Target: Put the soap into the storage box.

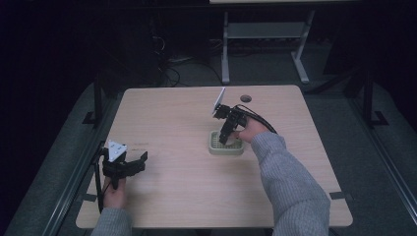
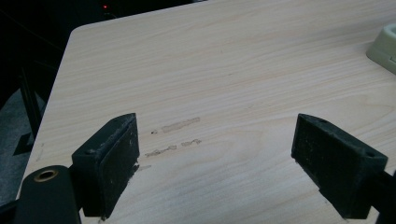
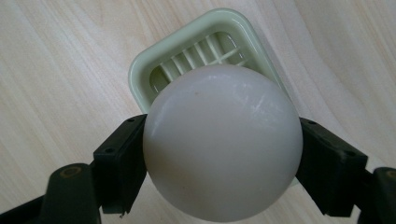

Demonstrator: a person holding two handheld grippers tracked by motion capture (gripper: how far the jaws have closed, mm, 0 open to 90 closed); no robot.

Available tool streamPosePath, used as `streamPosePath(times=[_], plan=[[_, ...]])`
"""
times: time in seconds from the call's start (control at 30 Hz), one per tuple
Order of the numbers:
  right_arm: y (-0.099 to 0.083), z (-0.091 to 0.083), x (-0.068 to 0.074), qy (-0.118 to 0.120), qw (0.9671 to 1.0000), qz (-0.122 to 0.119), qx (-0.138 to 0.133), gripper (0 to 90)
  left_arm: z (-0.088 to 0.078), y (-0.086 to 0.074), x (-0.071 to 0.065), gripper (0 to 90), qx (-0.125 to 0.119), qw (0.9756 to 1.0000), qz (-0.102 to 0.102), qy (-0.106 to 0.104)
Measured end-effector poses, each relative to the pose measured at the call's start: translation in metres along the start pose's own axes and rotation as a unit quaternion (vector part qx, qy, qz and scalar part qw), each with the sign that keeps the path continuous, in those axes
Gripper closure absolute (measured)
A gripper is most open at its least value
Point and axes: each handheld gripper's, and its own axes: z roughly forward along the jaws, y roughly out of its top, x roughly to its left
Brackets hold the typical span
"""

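Step in hand: you are carrying the white ball [image 3: 220,142] over the pale green basket [image 3: 140,77]; this reads as the placing step, the ball not yet set down.
Right tongs [image 3: 220,154]: clamped on the ball, one black jaw pressed to each side of it, pointing down at the basket from above.
Left tongs [image 2: 215,161]: spread wide with nothing between them, hovering low over bare wood near the front left corner of the surface [image 2: 233,60].
Where the ball is: held in the air by your right tongs, directly above the basket's opening and partly covering it in the right gripper view.
Where the basket is: on the surface right of centre, under your right hand [image 1: 252,129]; its corner edges into the left gripper view at far right.
Next move: lower straight down until the ball is inside the rim, then part the jaws gently; a round ball will likely roll if let go high or off-centre.
Ball: smooth, matte, evenly round, faint scuff marks on its skin; looks like hard plastic.
Basket: rounded-square, thick moulded rim, slotted ribbed floor; plastic by its look.
Surface: pale wood-grain laminate, rounded corners, a few tape-residue smears by your left tongs.
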Motion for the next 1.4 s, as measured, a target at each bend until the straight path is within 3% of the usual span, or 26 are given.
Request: streamPosePath(times=[0.7, 1.4], plan=[[0.004, 0.015, -0.003, -0.003, 0.9997, 0.009, 0.024, 22.9, -0.001, 0.0, 0.0, 14.8, -0.001, 1.0, 0.001, 0.0], [0.003, 0.02, -0.005, 0.004, 0.9995, 0.011, 0.03, 22.8, -0.002, 0.001, 0.0, 14.8, -0.002, 1.0, -0.002, 0.002]])
